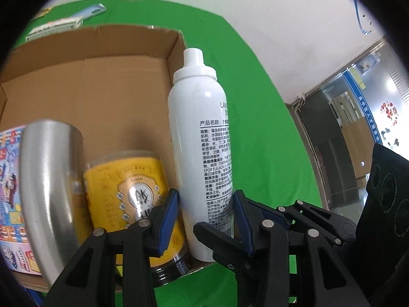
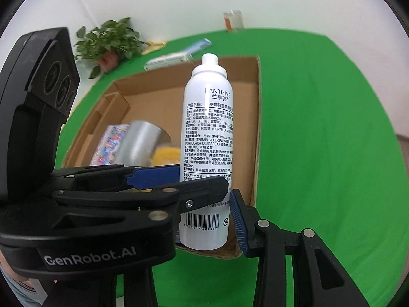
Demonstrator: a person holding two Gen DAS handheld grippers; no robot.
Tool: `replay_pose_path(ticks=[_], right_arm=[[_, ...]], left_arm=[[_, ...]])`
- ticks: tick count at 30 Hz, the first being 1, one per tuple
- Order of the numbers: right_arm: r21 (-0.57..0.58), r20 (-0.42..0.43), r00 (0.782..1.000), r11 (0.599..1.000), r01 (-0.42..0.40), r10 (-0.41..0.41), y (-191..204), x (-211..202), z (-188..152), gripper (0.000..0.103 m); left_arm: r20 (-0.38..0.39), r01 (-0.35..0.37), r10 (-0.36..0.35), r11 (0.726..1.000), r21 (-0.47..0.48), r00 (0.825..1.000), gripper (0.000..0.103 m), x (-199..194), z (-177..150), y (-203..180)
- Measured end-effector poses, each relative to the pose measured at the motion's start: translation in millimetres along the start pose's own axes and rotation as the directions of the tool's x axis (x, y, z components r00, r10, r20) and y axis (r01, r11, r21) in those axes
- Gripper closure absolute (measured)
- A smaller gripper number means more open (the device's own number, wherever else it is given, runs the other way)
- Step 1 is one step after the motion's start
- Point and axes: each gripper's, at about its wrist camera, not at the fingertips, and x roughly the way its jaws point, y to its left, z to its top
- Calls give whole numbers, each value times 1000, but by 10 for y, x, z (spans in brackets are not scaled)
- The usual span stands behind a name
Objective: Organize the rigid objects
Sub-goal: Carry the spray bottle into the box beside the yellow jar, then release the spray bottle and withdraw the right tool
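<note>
A white spray bottle point(image 1: 202, 138) stands upright in the near right corner of an open cardboard box point(image 1: 107, 76). My left gripper point(image 1: 204, 215) has its blue pads on both sides of the bottle's lower body and is shut on it. In the right wrist view the same bottle point(image 2: 207, 138) stands in the box point(image 2: 257, 128), with the left gripper point(image 2: 202, 179) reaching in from the left. My right gripper's right pad point(image 2: 239, 222) sits beside the bottle's base; its left finger is hidden. A steel cup point(image 1: 48, 184), a yellow-labelled jar point(image 1: 135, 192) and a colourful packet point(image 1: 11, 192) are in the box.
Behind the box on the green cloth point(image 1: 255, 128) lie a white carton point(image 1: 55, 26) and a light blue packet point(image 1: 89, 12). A clear holder point(image 2: 234, 20) stands at the table's far edge. A potted plant point(image 2: 110, 43) stands at the back left.
</note>
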Motion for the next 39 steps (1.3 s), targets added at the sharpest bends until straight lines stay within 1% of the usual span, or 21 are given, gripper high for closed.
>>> replay_pose_path(ticks=[2, 6, 9, 13, 15, 17, 18, 19, 20, 21, 22, 23, 24, 25, 26, 27, 28, 31, 34, 37, 39], right_arm=[[14, -7, 1000, 1000, 7, -7, -37, 54, -69, 66], [47, -7, 1000, 999, -3, 4, -162, 38, -128, 65], [69, -11, 1000, 997, -16, 17, -209, 93, -158, 65], [70, -15, 1000, 997, -9, 11, -164, 133, -180, 65], [48, -7, 1000, 999, 4, -3, -91, 134, -192, 62], [20, 19, 998, 998, 54, -55, -27, 63, -237, 48], [-2, 43, 997, 997, 72, -71, 7, -2, -278, 46], [-28, 73, 993, 995, 91, -89, 49, -84, -332, 42], [-47, 114, 986, 990, 131, -125, 79, -201, -420, 32], [-54, 158, 973, 983, 177, -167, 120, -282, -494, 25], [-58, 210, 956, 973, 223, -207, 172, -360, -578, 13], [-67, 257, 936, 962, 265, -240, 237, -431, -675, 5], [-75, 287, 923, 954, 289, -257, 293, -487, -751, 1], [-79, 313, 914, 952, 297, -259, 342, -534, -834, 1], [-85, 330, 910, 952, 294, -252, 392, -580, -908, 1], [-93, 340, 907, 951, 295, -248, 434, -618, -960, 1], [-100, 350, 902, 948, 303, -252, 491, -627, -995, 1], [-108, 382, 888, 942, 318, -256, 609, -807, -1169, 1], [-131, 390, 890, 942, 309, -238, 728, -936, -1352, 1], [-177, 414, 882, 931, 319, -224, 872, -1036, -1556, 1], [-234, 423, 884, 918, 319, -199, 967, -1085, -1685, 1]], left_arm=[[2, -9, 9, 1000, 18, 1000, 61, 28, -35, -60], [-6, -7, 7, 1000, -3, 1000, 60, 70, -29, -79], [-6, -28, 28, 1000, -2, 1000, 59, 70, -40, -115], [-18, 2, -3, 1000, -20, 1000, 58, 47, -46, -62], [5, -6, 6, 1000, -13, 1000, 56, -21, -98, -63], [64, -28, 28, 1000, 2, 998, 53, -183, -210, -72], [93, -31, 30, 999, 15, 995, 53, -278, -275, -80], [143, -45, 39, 998, 41, 989, 53, -428, -388, -93], [193, -66, 51, 996, 68, 980, 53, -551, -486, -95], [242, -93, 67, 991, 96, 968, 52, -668, -592, -108], [297, -128, 87, 984, 124, 951, 42, -796, -720, -126], [377, -186, 118, 971, 149, 919, 32, -969, -904, -145], [437, -231, 143, 961, 154, 888, 13, -1083, -1043, -149], [523, -295, 178, 944, 149, 834, 6, -1225, -1243, -146], [568, -331, 196, 933, 144, 799, 3, -1291, -1366, -157], [613, -378, 225, 916, 131, 757, 0, -1374, -1515, -139], [635, -411, 255, 905, 109, 729, 0, -1443, -1638, -100], [635, -419, 287, 906, 63, 717, 0, -1598, -1844, 18], [647, -437, 326, 899, 14, 690, 0, -1758, -1987, 105], [666, -490, 383, 871, -30, 640, 0, -1896, -2206, 185], [667, -518, 412, 854, -46, 621, 0, -1979, -2333, 230]])
